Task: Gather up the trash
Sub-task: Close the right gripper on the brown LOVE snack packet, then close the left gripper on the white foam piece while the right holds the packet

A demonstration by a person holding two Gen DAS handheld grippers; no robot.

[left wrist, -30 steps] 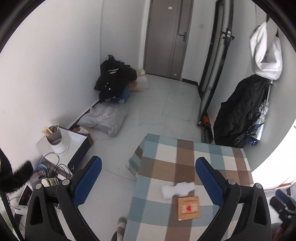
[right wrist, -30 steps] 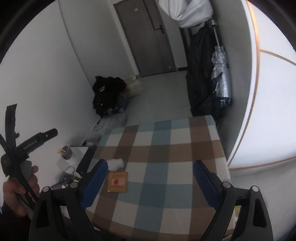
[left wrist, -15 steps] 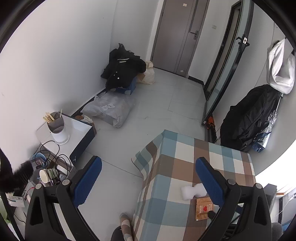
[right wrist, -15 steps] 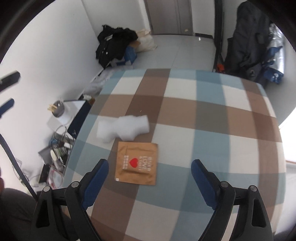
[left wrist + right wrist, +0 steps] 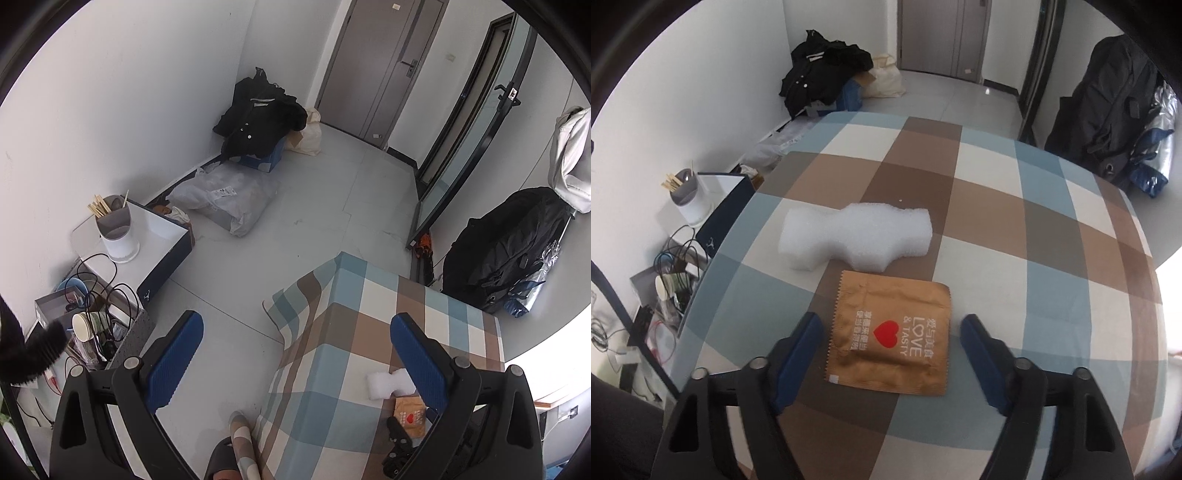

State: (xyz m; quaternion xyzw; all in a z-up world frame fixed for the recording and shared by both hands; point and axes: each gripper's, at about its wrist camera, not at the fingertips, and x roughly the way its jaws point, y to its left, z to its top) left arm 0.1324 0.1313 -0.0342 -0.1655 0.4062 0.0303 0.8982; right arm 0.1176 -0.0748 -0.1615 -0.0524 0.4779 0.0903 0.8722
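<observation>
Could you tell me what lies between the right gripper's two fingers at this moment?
The brown sachet lies flat on the checked tablecloth between the closing right gripper's fingers, untouched, in the right wrist view.

- One white foam piece [image 5: 855, 236]
- One brown packet [image 5: 890, 332]
- One checked table [image 5: 1052, 240]
- One white utensil holder [image 5: 690, 203]
- One grey door [image 5: 380, 66]

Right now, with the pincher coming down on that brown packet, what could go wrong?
1. The brown packet lies flat on the checked tablecloth. The right gripper is closing with the packet between its fingers but not yet pinched, so it might nip the cloth or slide the packet away.
2. The white foam piece sits just beyond the packet, so a push forward could bump it.
</observation>
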